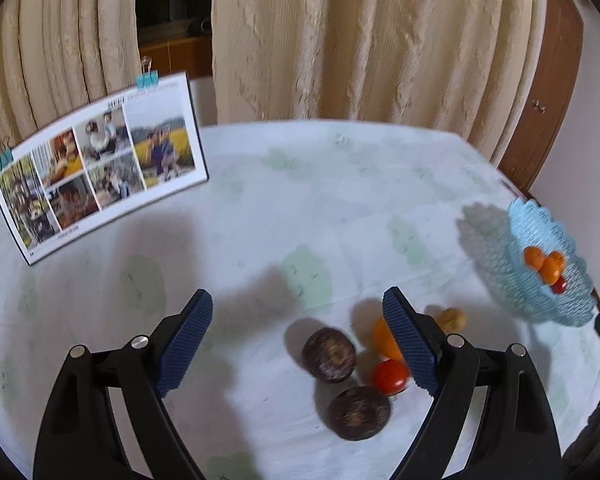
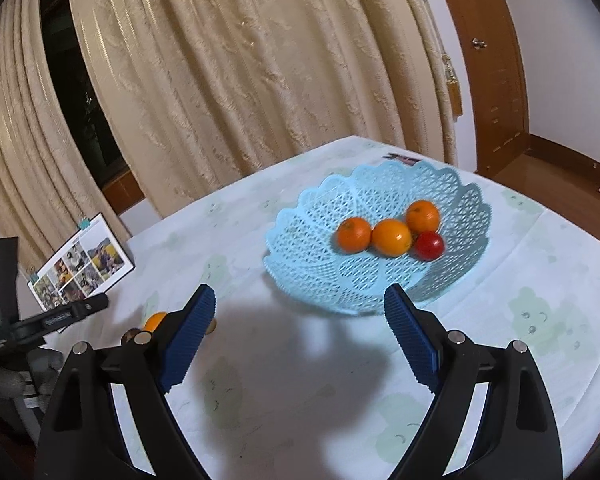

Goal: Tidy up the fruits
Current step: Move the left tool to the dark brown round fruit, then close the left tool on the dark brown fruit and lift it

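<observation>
The left claw [image 1: 298, 344] hangs spread wide and empty over a loose cluster of fruit on the table [image 1: 260, 200], angled down at it as though lining up a pick. Between its pads lie two dark, rough-skinned round fruits [image 1: 329, 355] [image 1: 358, 413], what kind I cannot tell, and a red tomato [image 1: 389, 376] close against the right-hand pad, with an orange [image 1: 382, 338] partly hidden behind that pad and a small tan fruit [image 1: 452, 319] just beyond it. The right claw [image 2: 300, 340] is likewise released and holds nothing, poised above bare tablecloth just short of the light blue lattice basket [image 2: 320, 240]. That basket already holds three oranges [image 2: 391, 237] and a red tomato [image 2: 429, 245], touching one another in its hollow, so it appears to be the collecting spot. A photo calendar [image 1: 100, 168] stands clipped upright at the far left, well apart from the fruit.
</observation>
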